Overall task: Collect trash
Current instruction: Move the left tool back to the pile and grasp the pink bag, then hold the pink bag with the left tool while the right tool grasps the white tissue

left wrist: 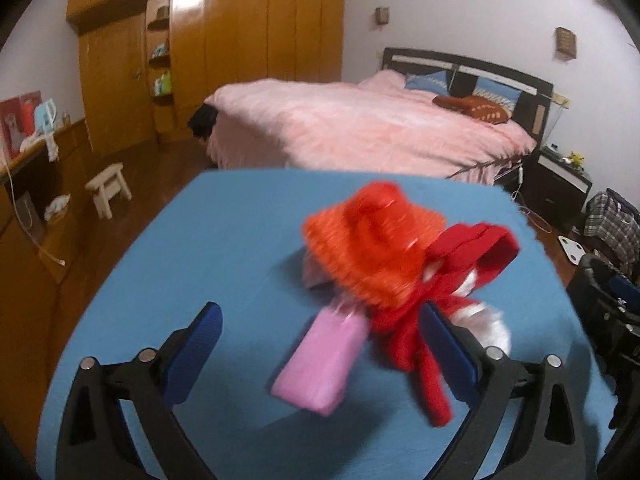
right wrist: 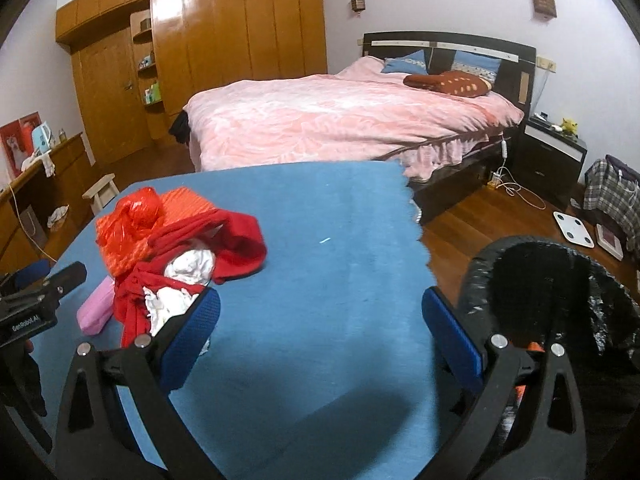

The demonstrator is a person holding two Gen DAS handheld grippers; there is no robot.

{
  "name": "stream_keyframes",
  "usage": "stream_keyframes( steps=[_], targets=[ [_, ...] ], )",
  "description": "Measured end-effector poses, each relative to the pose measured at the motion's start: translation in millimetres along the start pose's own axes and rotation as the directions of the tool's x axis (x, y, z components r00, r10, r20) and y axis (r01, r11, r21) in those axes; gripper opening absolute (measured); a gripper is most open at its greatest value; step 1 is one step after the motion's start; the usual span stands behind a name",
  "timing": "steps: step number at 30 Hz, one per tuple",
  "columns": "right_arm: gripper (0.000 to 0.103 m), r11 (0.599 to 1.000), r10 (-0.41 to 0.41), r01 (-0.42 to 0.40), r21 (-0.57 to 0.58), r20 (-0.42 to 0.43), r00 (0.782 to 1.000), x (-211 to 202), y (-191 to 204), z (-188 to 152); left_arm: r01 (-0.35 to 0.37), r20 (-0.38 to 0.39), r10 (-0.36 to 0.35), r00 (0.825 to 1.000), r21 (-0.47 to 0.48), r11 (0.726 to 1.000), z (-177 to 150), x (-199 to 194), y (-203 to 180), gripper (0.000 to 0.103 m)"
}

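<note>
Remaining on the blue table [right wrist: 320, 240] is a heap of trash at centre-left of the right wrist view: an orange plastic bag [right wrist: 132, 224], a red bag [right wrist: 224, 240] with white crumpled paper [right wrist: 192, 266] inside its open mouth, and a pink packet [right wrist: 96, 310] beside it. A black-lined bin [right wrist: 560, 292] sits at lower right; an orange scrap seems to lie inside, otherwise contents are obscured. Collection is judged barely begun. Left gripper [left wrist: 320, 332] is spread wide, the pink packet between its fingers, gripping nothing. Right gripper [right wrist: 320, 320] is likewise wide and empty.
</note>
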State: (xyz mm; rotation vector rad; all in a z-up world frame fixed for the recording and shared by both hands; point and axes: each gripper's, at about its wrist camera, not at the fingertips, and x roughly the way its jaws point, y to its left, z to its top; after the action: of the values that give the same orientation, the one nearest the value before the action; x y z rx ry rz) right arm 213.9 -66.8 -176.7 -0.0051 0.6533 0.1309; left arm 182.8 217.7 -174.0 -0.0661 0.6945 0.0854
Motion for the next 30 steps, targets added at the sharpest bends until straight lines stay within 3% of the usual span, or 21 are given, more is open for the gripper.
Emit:
stream_keyframes(
  steps=[7,16,22,30],
  targets=[
    [0.098,1.000,0.003,-0.004,-0.031,-0.033,0.999,16,17,-9,0.002,-0.095,-0.002,0.995,-0.009,1.000,-17,28,14,0.084],
    [0.098,0.997,0.037,-0.041,-0.065,-0.061,0.997,22,31,-13,0.068,-0.189,-0.073,0.979,-0.033,0.997,-22,49,14,0.058],
    [0.098,0.994,0.069,-0.074,-0.077,-0.071,0.995,23,42,-13,0.110,-0.178,-0.112,0.978,-0.018,0.994,-21,48,5,0.020],
    [0.095,0.991,0.104,-0.110,-0.072,-0.076,0.992,23,53,-13,0.045,-0.081,-0.051,0.995,-0.069,0.997,-23,26,16,0.017]
  ],
)
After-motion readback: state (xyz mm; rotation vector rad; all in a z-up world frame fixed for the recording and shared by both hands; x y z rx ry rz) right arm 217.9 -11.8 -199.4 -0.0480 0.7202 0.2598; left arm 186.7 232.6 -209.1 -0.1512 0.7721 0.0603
